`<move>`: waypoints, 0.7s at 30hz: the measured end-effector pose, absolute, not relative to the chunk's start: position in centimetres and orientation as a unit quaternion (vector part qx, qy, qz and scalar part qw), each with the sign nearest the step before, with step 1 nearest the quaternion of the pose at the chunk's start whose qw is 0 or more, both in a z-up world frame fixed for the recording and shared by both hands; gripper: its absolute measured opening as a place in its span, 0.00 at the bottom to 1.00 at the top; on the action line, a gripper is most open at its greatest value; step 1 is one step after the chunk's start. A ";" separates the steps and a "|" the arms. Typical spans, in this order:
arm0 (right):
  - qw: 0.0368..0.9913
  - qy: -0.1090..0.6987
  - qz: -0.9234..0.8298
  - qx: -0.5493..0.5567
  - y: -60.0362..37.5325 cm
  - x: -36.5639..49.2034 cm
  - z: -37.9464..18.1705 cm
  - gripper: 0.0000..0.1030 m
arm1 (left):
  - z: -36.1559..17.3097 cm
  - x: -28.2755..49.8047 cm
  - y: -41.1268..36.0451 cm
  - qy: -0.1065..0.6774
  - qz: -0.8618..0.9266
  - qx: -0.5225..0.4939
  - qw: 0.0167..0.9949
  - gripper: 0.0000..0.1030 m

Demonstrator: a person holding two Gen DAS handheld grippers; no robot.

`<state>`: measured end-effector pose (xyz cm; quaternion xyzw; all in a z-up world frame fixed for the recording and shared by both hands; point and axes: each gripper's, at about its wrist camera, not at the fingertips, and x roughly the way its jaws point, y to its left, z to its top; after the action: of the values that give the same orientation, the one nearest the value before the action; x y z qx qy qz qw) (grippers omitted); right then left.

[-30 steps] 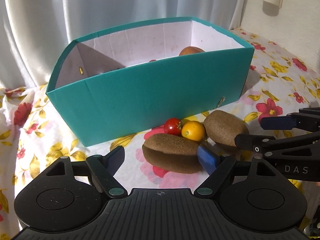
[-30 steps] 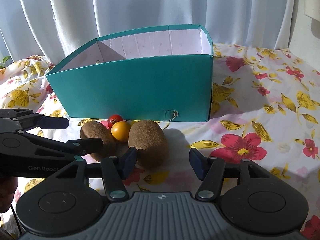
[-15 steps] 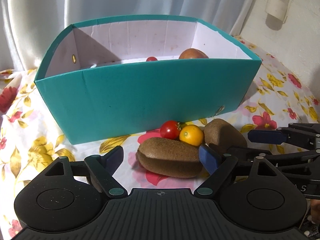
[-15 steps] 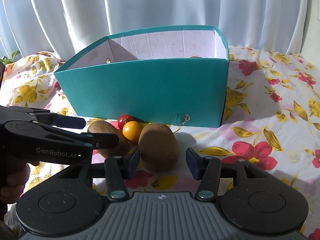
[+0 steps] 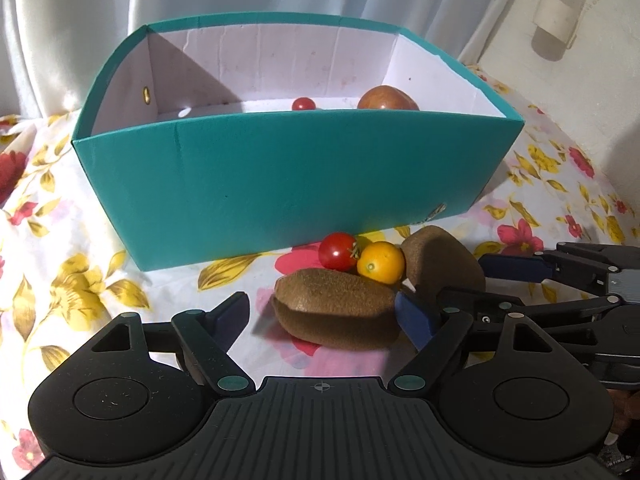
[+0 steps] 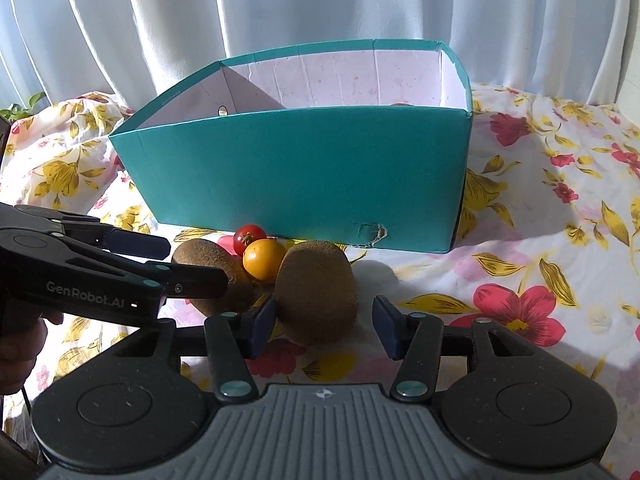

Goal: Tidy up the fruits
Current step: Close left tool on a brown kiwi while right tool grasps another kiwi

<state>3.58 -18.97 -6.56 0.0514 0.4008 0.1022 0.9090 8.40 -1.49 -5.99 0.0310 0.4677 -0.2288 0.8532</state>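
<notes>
Two fuzzy brown kiwis point(image 6: 316, 292) point(image 5: 336, 308), one glossy red cherry tomato point(image 5: 337, 251) and one smooth orange fruit point(image 5: 380, 262) lay touching before the teal cardboard box point(image 5: 280, 184), which half hid two more fruits. The left gripper point(image 5: 324, 314) stood spread around one kiwi; the right gripper point(image 6: 325, 322), having just narrowed, flanked the other, contact unclear.

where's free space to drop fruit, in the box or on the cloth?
Box: floor's left part, beside the cherry tomato and apple, looks bare. Cloth right of the box is bare too. Crowded at the front wall: two kiwis, red tomato, yellow tomato, both tools.
</notes>
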 end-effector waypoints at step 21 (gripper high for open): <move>0.909 0.407 0.086 -0.001 -18.3 3.5 -7.8 0.47 | -7.4 8.8 -3.6 0.480 -0.239 0.059 0.842 0.79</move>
<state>3.50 -18.31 -7.76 -0.0008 0.4074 0.0857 0.9092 8.80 -3.61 -7.40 0.0591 0.4802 -0.2394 0.8418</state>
